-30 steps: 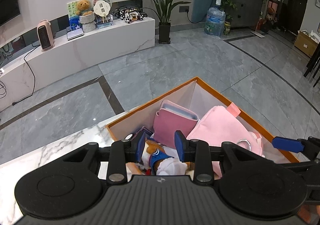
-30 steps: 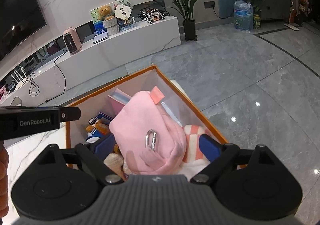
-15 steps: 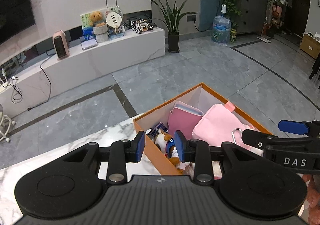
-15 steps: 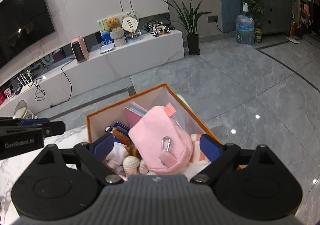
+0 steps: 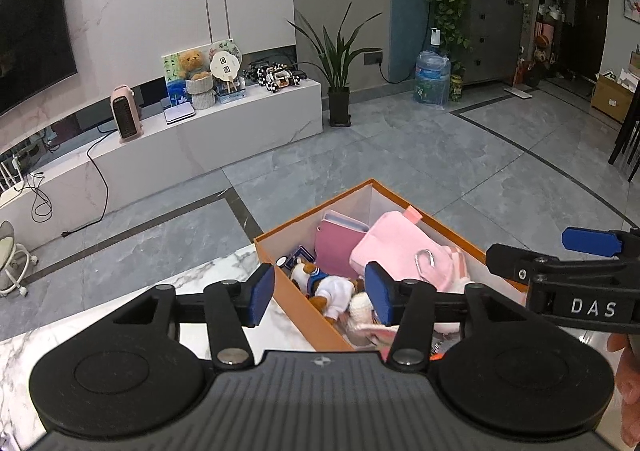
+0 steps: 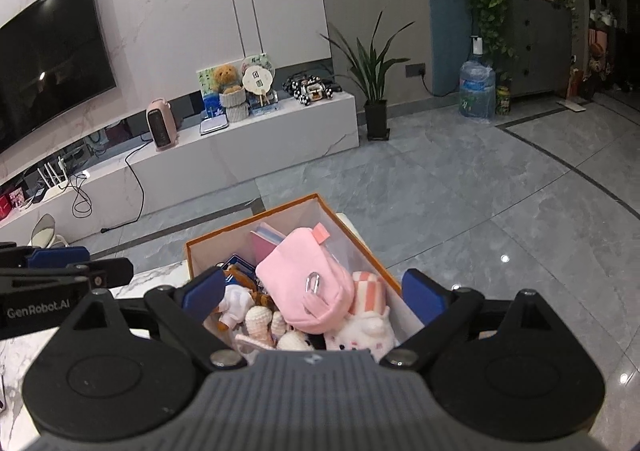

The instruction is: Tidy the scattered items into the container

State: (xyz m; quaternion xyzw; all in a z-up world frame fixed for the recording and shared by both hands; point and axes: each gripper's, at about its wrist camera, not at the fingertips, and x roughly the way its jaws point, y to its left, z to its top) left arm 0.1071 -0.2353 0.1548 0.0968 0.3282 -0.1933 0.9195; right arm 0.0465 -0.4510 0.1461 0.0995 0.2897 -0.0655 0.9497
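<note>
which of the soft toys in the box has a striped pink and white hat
The white plush at the box's near right corner, beside the pink pouch. The dog toy wears white and blue, and the cream knitted toy has no hat.

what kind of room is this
Most likely a home living room: a large dark wall-mounted television hangs above a long low white marble-look media bench, a tall green potted plant stands on the grey tiled floor, and a brown teddy bear sits on display.
</note>
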